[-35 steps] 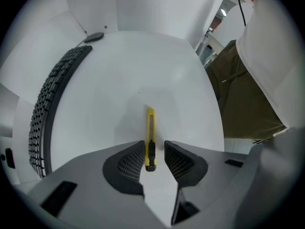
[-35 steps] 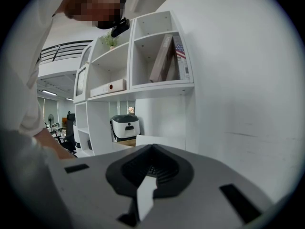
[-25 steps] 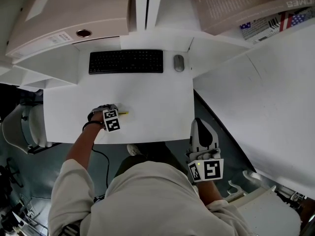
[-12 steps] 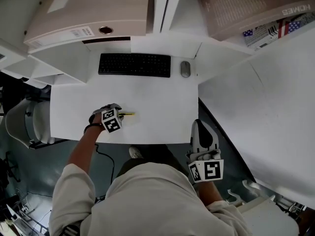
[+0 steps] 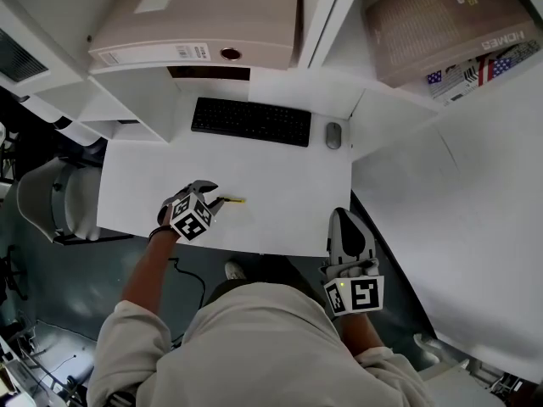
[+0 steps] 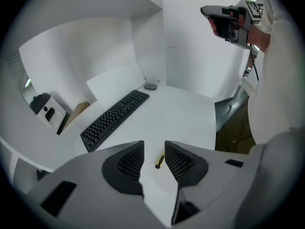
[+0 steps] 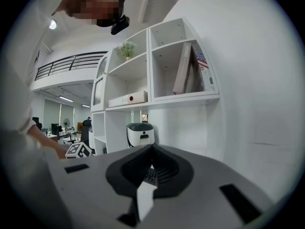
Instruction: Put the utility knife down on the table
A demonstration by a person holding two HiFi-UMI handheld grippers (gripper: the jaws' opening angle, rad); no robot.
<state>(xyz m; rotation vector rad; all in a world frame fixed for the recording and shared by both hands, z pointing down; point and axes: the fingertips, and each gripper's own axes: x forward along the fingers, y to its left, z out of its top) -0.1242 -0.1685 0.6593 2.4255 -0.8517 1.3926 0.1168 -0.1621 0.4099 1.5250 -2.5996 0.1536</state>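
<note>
The utility knife (image 5: 234, 200), slim and yellow with a dark end, lies on the white table (image 5: 288, 185) near its front left. My left gripper (image 5: 215, 203) hovers just left of it, raised off the table. In the left gripper view the knife (image 6: 159, 160) shows on the tabletop through the gap of my left gripper (image 6: 153, 149); the jaws have just been closing a little but stand apart, with nothing pressed between them. My right gripper (image 5: 346, 219) hangs off the table's front right edge, and in its own view (image 7: 152, 168) the pads meet with nothing held.
A black keyboard (image 5: 250, 121) and a grey mouse (image 5: 333, 135) lie at the back of the table. Shelves above carry a beige box file (image 5: 195, 15) and books (image 5: 441, 15). A grey chair (image 5: 51, 202) stands left of the table.
My left gripper has lifted off the table and rolled, leaving the knife lying where it was. The right gripper has barely shifted in the view.
</note>
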